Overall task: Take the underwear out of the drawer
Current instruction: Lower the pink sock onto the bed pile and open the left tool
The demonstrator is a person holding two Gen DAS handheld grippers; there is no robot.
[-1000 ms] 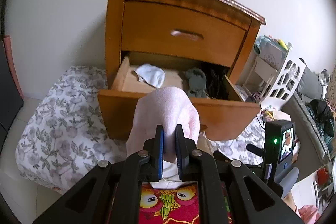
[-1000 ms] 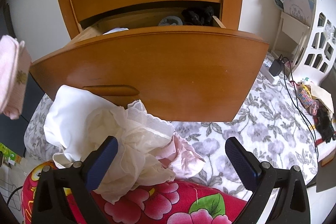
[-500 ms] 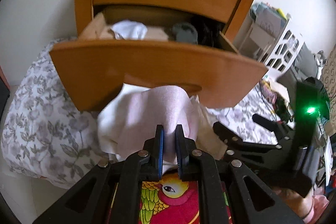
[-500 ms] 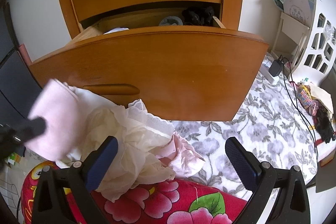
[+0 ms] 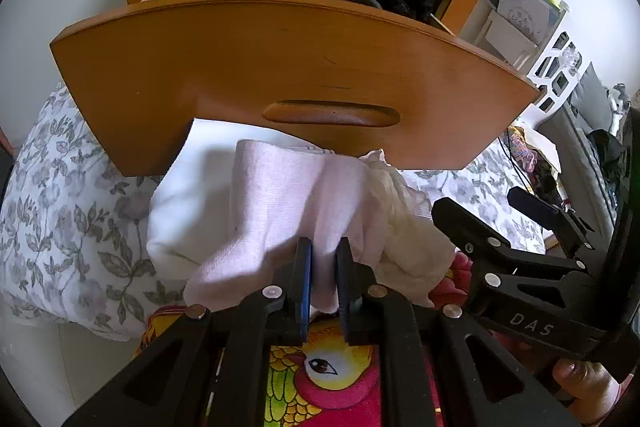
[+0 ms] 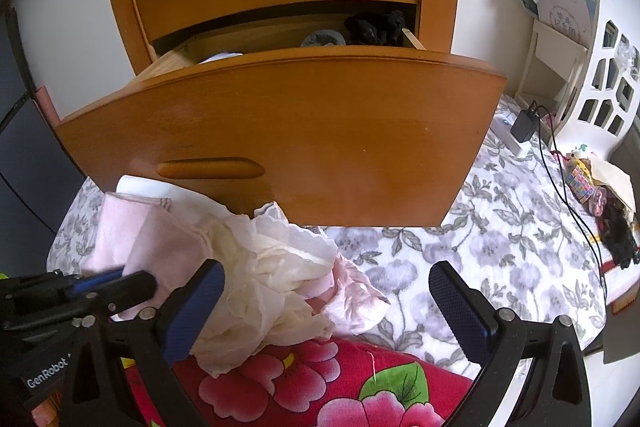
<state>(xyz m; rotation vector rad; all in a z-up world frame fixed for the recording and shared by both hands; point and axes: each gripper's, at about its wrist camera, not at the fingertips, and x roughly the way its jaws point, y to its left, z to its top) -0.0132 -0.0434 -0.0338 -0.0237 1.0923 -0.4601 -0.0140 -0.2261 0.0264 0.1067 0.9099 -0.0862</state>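
Below the open drawer: the pink underwear [image 5: 280, 211] now lies low on the heap of pale garments [image 6: 276, 279], on the bed in front of the nightstand.
Change: one second ago this pink piece hung in the air in front of the drawer front [image 5: 288, 67]; now it has come down onto the heap (its free end already spreads over the white cloth).
Meaning for the task: I judge that this piece is out of the drawer and nearly delivered; only the release is left.
Still inside: a grey piece [image 6: 322, 38] and dark items [image 6: 376, 27] remain in the drawer, so more trips seem needed.
Left gripper [image 5: 322, 275]: it points steeply down and its pads are clamped together on a fold of the pink underwear.
Right gripper [image 6: 324, 307]: it has not moved; its fingers stand wide apart and hold nothing, above the pale heap and the red flowered blanket [image 6: 340, 387].
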